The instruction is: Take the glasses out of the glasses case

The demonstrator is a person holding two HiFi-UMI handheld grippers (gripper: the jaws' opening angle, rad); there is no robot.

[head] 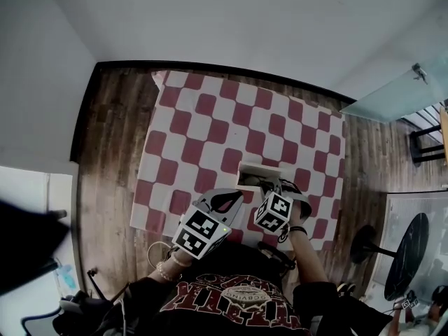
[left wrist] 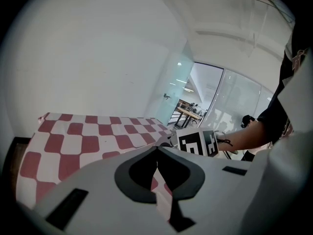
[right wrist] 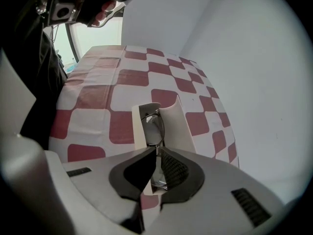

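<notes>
The glasses case (right wrist: 172, 124) is a pale cream box lying open on the red-and-white checked cloth (right wrist: 126, 77). Its lid stands up along the 3 o'clock side and its tray runs away from the right gripper (right wrist: 157, 150) toward 12 o'clock. The glasses (right wrist: 154, 127) lie inside along the tray. They have a thin dark wire frame and clear rounded lenses. One lens shows beyond the jaw tips and the other shows through the gap behind them.

The right gripper's jaws are pinched together on the middle of the frame, between the two lenses.

In the head view the case (head: 252, 170) sits just toward 5 o'clock of the middle of the cloth (head: 210, 117). The right gripper (head: 269, 185) reaches into it from 5 o'clock. The left gripper (head: 227, 200) is near the case at 7 o'clock and apart from it.

The left gripper's (left wrist: 157, 148) jaws are closed tip to tip with nothing between them. Only the cloth (left wrist: 88, 141) shows through the gap behind them.
</notes>
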